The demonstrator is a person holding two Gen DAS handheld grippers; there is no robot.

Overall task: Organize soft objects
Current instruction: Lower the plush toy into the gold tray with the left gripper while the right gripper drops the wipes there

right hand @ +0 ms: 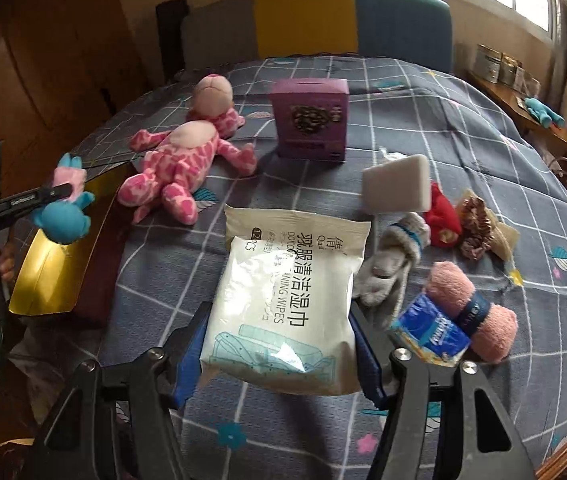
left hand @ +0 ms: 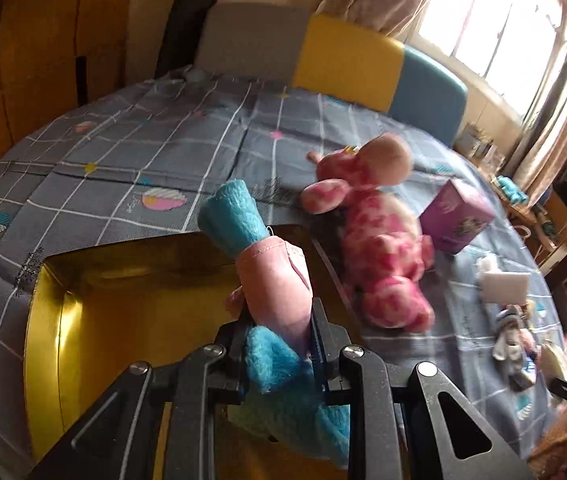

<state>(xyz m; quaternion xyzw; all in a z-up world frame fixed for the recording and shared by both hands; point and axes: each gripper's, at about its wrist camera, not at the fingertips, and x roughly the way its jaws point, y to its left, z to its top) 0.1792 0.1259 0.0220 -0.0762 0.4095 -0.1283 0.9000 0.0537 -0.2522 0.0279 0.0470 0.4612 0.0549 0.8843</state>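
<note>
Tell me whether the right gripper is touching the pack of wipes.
Touching. In the right wrist view the right gripper has its jaws pressed against both side edges of the pack of wipes, holding it above the bedspread.

The white plastic pack of wet wipes carries large black Chinese characters running along its length, reading 衣服清洁湿巾, with part of the English line "CLEANING WIPES" beside them; its first letters are lost in glare. Near the pack's far end a small dark oval holds "12" with "PCS" next to it. The blue plastic tissue packet bears white lettering, too blurred to read. Print on the purple cardboard box cannot be made out.
</note>
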